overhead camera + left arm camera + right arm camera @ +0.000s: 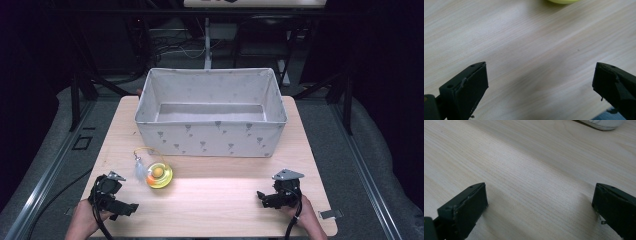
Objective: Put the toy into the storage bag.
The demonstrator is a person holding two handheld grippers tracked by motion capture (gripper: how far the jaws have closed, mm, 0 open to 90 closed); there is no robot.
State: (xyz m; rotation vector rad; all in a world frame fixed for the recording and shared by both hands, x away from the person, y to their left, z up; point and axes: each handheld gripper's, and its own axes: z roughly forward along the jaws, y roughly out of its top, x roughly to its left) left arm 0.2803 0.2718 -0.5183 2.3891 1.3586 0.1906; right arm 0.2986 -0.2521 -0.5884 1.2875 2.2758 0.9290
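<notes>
In the high view, the left gripper [131,207] sits at the lower left of the frame, low over the wooden table [215,200], held by a hand [85,220] that comes in from the bottom edge. In the left gripper view its two black jaws stand wide apart at the lower corners, with bare wood grain between them and nothing held.

Just up and to the right of that gripper, left of centre in the high view, lies a round, clear yellow-green toy [159,174] with an orange ball inside, a pale feather-like tuft [139,169] and a thin looped cord [145,150] at its left side. It rests on the table just in front of the box and apart from both grippers. Its rim shows as a yellow-green arc [563,1] at the top edge of the left gripper view.

Across the upper middle of the high view stands a pale grey fabric storage box [211,112] with small printed marks.

At the lower right, the right gripper [261,196] rests near the table's front edge in the other hand [306,216]. In the right gripper view its jaws also stand wide open over bare wood, gripping nothing; a pale fabric corner [604,124] shows at the top right.
</notes>
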